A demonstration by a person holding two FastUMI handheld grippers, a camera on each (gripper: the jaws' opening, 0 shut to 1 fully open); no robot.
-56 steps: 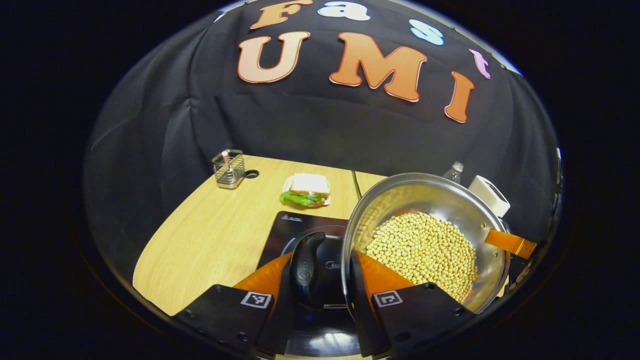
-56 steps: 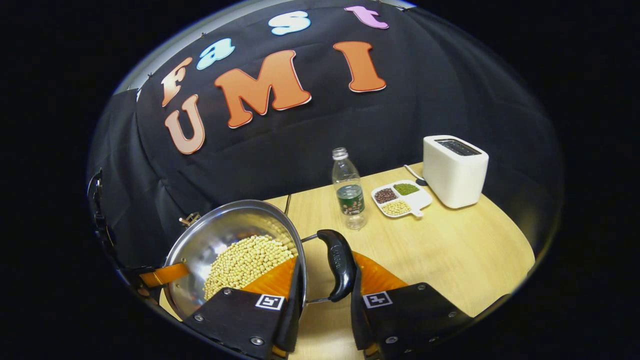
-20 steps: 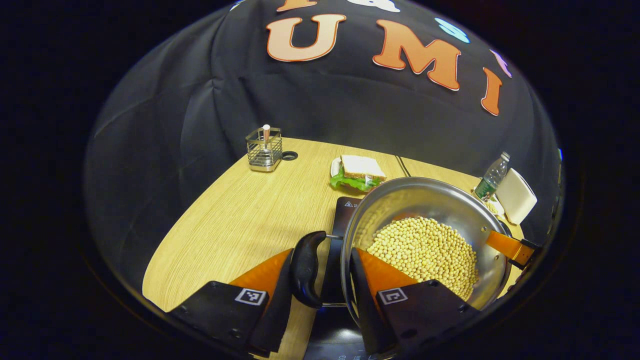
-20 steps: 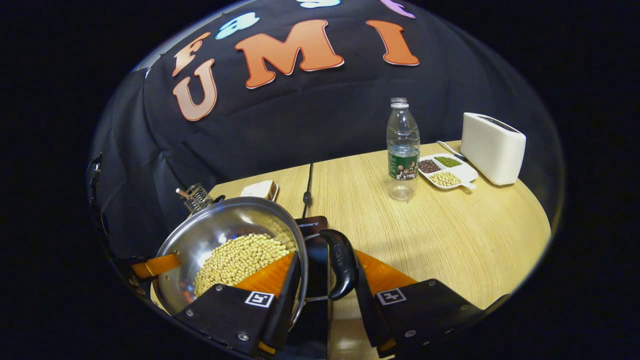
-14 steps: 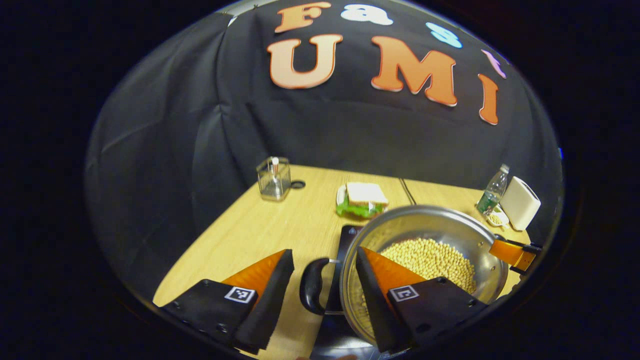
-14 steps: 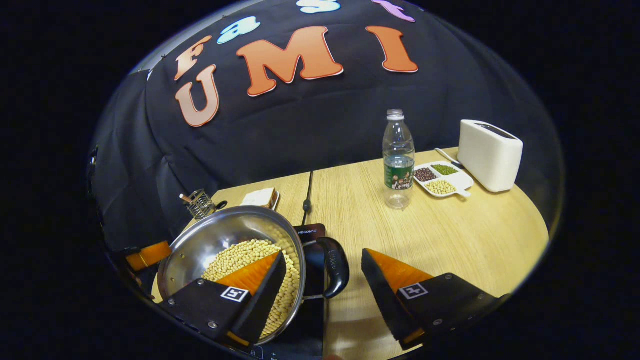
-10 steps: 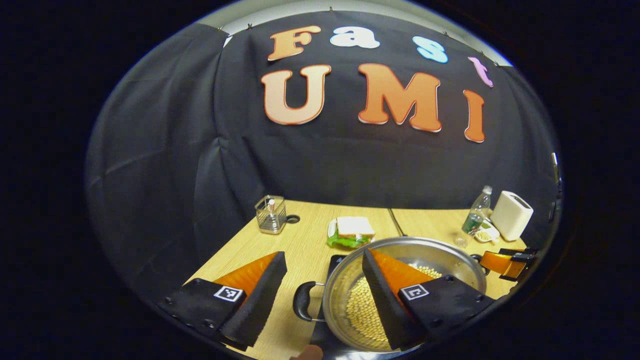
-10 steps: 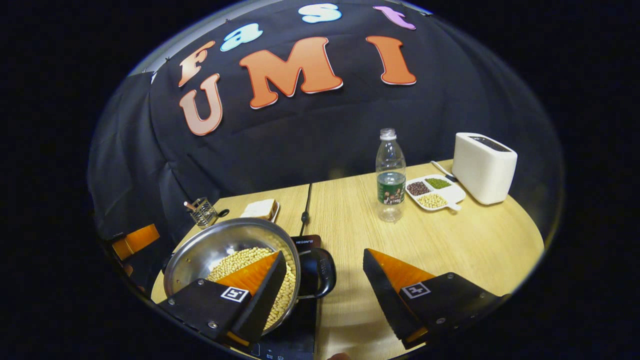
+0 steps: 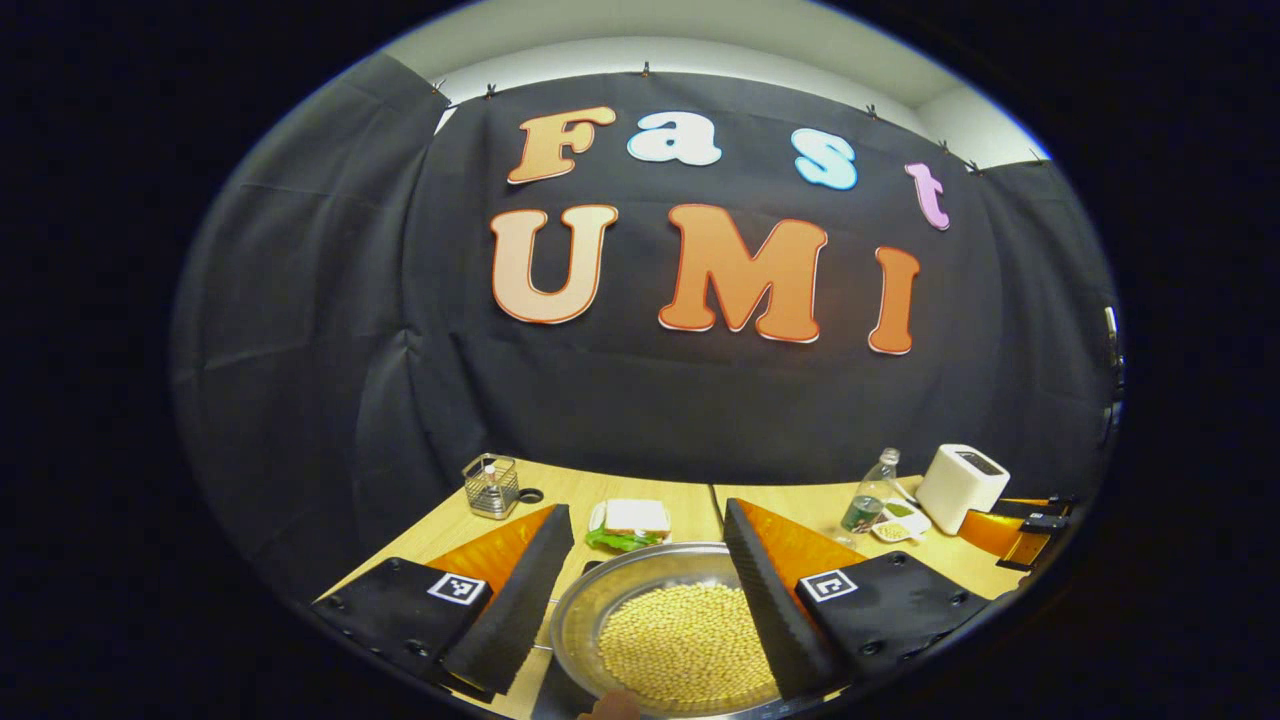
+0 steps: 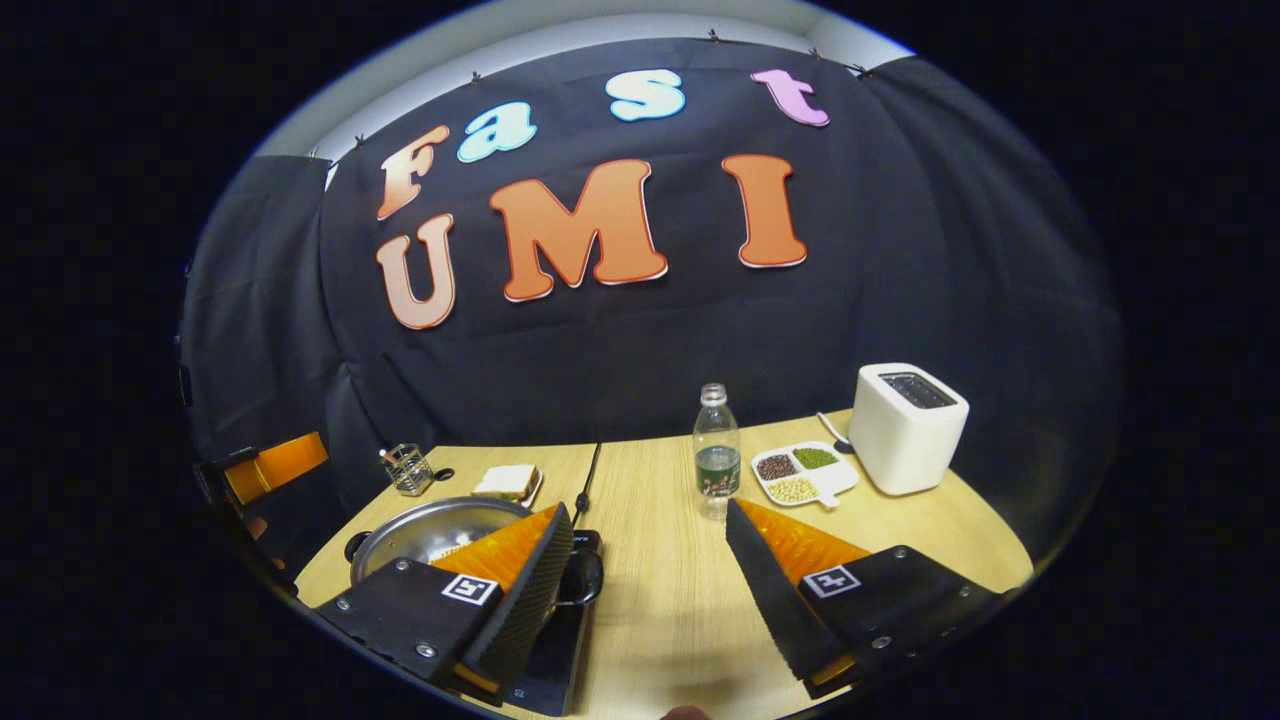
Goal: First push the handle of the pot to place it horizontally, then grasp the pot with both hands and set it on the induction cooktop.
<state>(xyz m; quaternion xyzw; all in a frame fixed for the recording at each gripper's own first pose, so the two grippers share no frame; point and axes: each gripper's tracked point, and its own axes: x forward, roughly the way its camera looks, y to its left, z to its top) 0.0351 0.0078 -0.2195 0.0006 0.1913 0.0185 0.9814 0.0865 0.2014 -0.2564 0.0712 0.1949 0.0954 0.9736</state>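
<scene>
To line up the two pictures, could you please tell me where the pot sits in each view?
Left gripper view: pot at bottom centre, between the open fingers.
Right gripper view: pot at lower left, partly behind the left finger.
Shared landmark: toaster on the table's right side.

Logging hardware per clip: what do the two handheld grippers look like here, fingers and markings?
Both are alike. The left gripper has two wedge-shaped fingers: orange ribbed faces, dark ridged foam pads along the inner edges, black screwed base plates, each with a small square black-and-white marker. The right gripper looks the same. In the left gripper view its orange and black body shows at the far right.
</scene>
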